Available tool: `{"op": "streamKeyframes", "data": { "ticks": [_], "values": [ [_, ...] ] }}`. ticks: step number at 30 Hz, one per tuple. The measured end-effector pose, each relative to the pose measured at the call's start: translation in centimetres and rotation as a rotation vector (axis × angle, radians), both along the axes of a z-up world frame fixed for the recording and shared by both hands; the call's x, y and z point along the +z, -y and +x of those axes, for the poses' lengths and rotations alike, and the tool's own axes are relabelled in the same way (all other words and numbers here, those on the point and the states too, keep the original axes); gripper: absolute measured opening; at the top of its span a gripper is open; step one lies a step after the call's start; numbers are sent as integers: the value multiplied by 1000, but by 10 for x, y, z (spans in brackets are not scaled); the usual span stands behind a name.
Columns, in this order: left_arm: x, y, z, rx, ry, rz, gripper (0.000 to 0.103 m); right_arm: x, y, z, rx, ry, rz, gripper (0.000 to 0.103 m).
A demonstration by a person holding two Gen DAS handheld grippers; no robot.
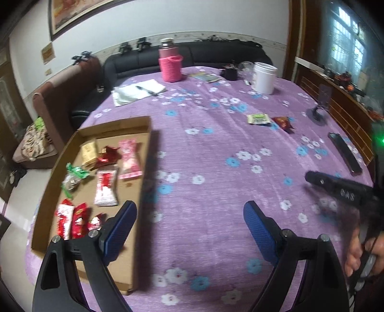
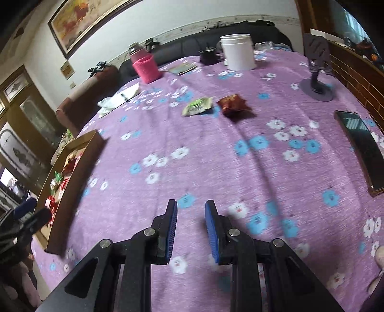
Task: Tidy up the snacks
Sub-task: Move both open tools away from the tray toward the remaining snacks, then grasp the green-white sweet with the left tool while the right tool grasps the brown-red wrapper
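Left tongs (image 1: 189, 216) gape wide and empty beside the snack box (image 1: 144, 124), right tongs (image 2: 191, 211) slightly parted, empty, above the worktop (image 2: 216, 156).

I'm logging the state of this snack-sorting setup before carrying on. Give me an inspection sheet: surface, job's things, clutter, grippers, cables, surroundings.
Surface: table under a purple flowered cloth, slightly wrinkled.
Job's things: cardboard tray at the left edge holds about nine wrapped snacks; green snack packet and dark red snack packet lie apart on the cloth, outside the tray.
Clutter: pink-sleeved bottle, white tub, notepad with pen, phone, phone stand.
Grippers: left hand-held gripper wide open, empty, beside the tray; right hand-held gripper partly open, empty.
Cables: nothing seen on the table.
Surroundings: dark sofa, framed picture, wooden cabinet.
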State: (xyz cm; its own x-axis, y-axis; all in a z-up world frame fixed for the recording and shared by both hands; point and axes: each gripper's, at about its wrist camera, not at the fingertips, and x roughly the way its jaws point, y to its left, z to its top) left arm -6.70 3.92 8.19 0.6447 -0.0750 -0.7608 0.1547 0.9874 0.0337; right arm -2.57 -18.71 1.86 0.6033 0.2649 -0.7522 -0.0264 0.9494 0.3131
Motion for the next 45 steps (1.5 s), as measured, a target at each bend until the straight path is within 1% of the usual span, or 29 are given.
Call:
{"op": "streamKeyframes", "data": {
  "ticks": [3, 6, 10, 12, 14, 15, 16, 17, 18, 20, 22, 24, 25, 27, 31, 33, 35, 38, 40, 42, 43, 44, 45],
  "values": [
    [2, 9, 6, -38, 0, -17, 90, 5, 13, 8, -20, 7, 1, 25],
    [6, 20, 18, -68, 13, -15, 90, 16, 27, 23, -48, 23, -11, 25],
    [15, 31, 45, -109, 19, -36, 90, 27, 42, 49, -81, 49, -30, 25],
    [22, 38, 63, -148, 27, -59, 90, 29, 49, 65, -95, 56, -13, 25],
    [27, 47, 84, -199, 42, -69, 90, 27, 58, 87, -105, 53, 31, 25],
    [28, 52, 95, -223, 48, -69, 86, 25, 61, 98, -112, 49, 55, 25],
    [28, 58, 106, -246, 49, -67, 77, 21, 64, 111, -120, 44, 80, 25],
    [26, 62, 114, -263, 45, -65, 72, 17, 64, 120, -123, 40, 88, 25],
    [23, 70, 130, -297, 29, -68, 70, 13, 65, 128, -126, 34, 88, 25],
    [17, 80, 147, -329, 15, -66, 70, 4, 63, 139, -127, 25, 90, 25],
    [9, 94, 164, -359, 12, -37, 70, -5, 61, 146, -116, 19, 103, 25],
    [-2, 113, 179, -402, 4, 10, 70, -11, 59, 149, -101, 19, 106, 26],
    [-7, 121, 184, -416, -2, 29, 70, -12, 59, 150, -96, 37, 108, 31],
    [-17, 137, 195, -447, -6, 86, 70, -15, 59, 156, -83, 30, 108, 35],
    [-28, 159, 208, -510, 14, 156, 70, -16, 60, 159, -62, 41, 128, 35],
    [-36, 170, 215, -541, 14, 195, 70, -14, 59, 160, -58, 62, 139, 35],
    [-45, 176, 223, -572, -4, 212, 70, -14, 57, 162, -46, 63, 154, 36],
    [-58, 180, 230, -606, -39, 215, 70, -17, 57, 165, -42, 68, 173, 37],
    [-63, 182, 231, -615, -46, 219, 70, -21, 59, 168, -41, 53, 191, 38],
    [-65, 183, 235, -619, -55, 207, 70, -23, 62, 169, -39, 43, 205, 37],
    [-66, 183, 238, -615, -78, 194, 64, -22, 66, 170, -44, 38, 216, 33],
    [-67, 182, 242, -610, -113, 168, 53, -22, 69, 169, -51, 37, 226, 31],
    [-70, 181, 244, -608, -147, 144, 40, -20, 73, 168, -64, 37, 235, 26]
  ]
}}
